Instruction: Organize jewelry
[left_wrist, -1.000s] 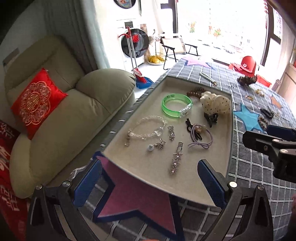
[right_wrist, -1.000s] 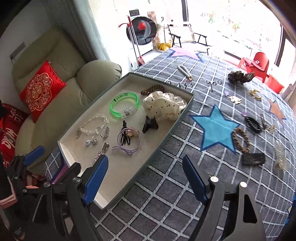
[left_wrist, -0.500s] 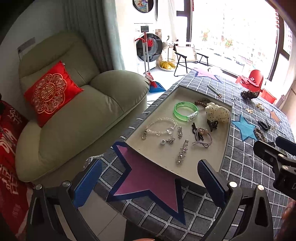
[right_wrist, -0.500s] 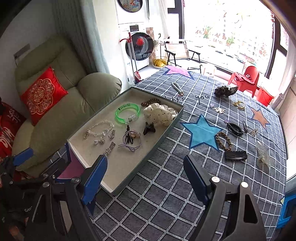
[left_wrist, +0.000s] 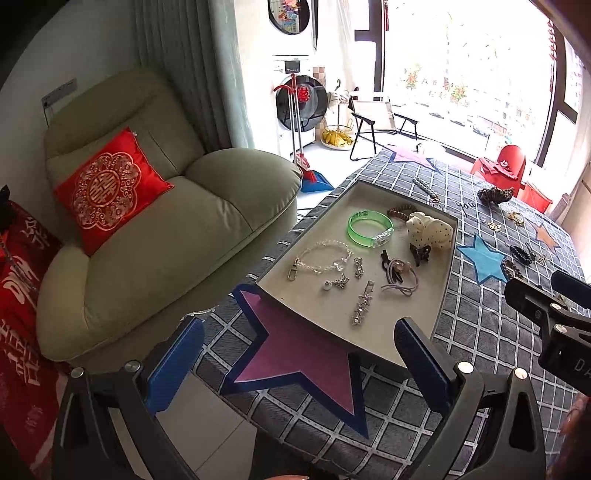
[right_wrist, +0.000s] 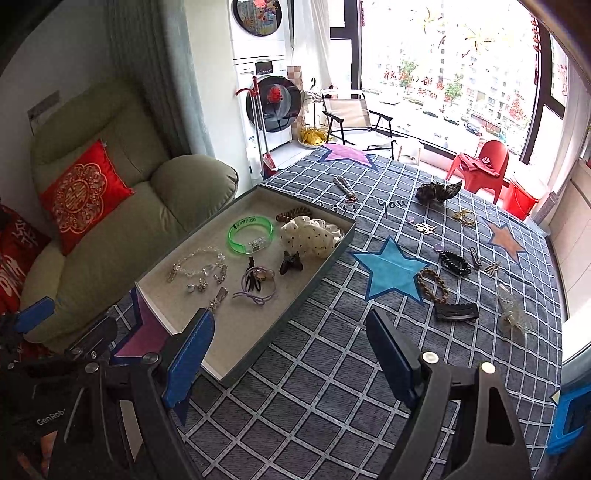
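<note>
Blue-padded left tongs (left_wrist: 299, 365) and right tongs (right_wrist: 290, 354) are hanging wide open and empty, having pulled up and back from the tray (right_wrist: 314, 284), leaving hair clips (right_wrist: 456, 310) lying right of it on the tabletop (right_wrist: 332, 387), awaiting sorting.

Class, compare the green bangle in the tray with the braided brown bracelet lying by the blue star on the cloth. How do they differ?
The green bangle is see-through, smooth and bright; the braided brown bracelet is opaque, woven and dull. The bangle lies inside the tray, already sorted; the bracelet lies loose on the checked cloth beside the blue star. The bangle keeps a stiff round hoop; the bracelet forms a looser oval. Both are rings lying flat, untouched by either gripper.
</note>
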